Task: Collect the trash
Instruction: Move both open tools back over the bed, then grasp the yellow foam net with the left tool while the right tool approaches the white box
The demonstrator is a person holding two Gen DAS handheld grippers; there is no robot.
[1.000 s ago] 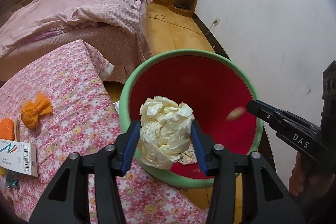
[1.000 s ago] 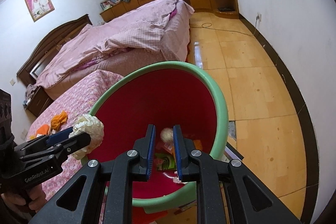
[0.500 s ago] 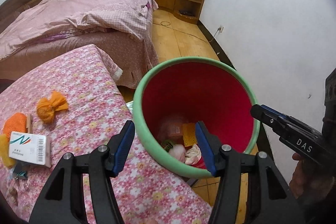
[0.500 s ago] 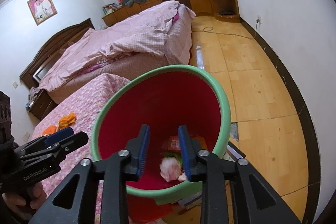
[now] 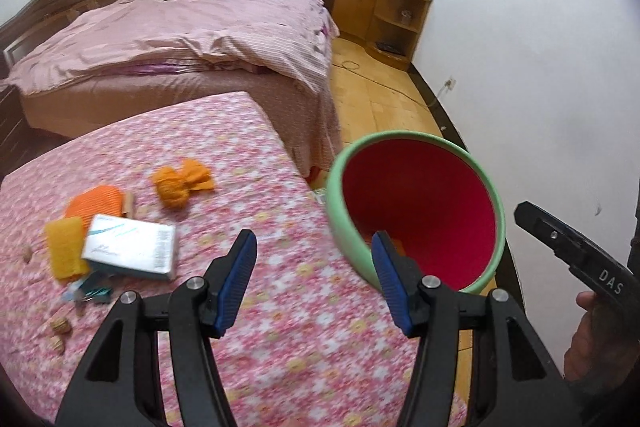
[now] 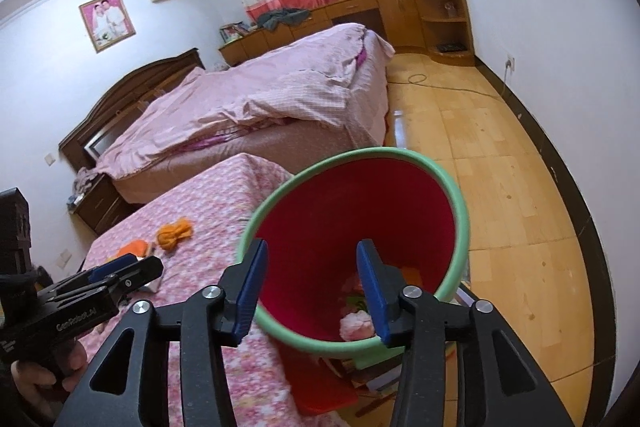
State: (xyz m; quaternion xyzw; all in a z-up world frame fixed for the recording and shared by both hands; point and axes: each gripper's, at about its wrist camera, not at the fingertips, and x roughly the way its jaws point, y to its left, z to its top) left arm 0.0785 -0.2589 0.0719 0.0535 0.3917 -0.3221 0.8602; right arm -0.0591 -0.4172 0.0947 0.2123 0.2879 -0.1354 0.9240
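Observation:
A green-rimmed bin (image 5: 416, 211) with a red inside stands by the edge of the flowered table; it also shows in the right wrist view (image 6: 360, 227), with crumpled paper (image 6: 354, 323) and other scraps at its bottom. My left gripper (image 5: 314, 277) is open and empty above the table edge, left of the bin. My right gripper (image 6: 312, 287) is open and empty over the bin's near rim. On the table lie an orange paper wad (image 5: 180, 185), an orange cloth (image 5: 94, 203), a yellow piece (image 5: 64, 247) and a white box (image 5: 130, 247).
Small nuts (image 5: 60, 327) and a teal clip (image 5: 94, 289) lie at the table's left. A large bed with pink bedding (image 5: 180, 39) stands behind. A wood floor (image 6: 500, 167) and a white wall (image 5: 540, 67) lie to the right of the bin.
My left gripper opened and let the crumpled paper fall into the bin, then swung left toward the table. My right gripper opened wider and pulled back from the bin.

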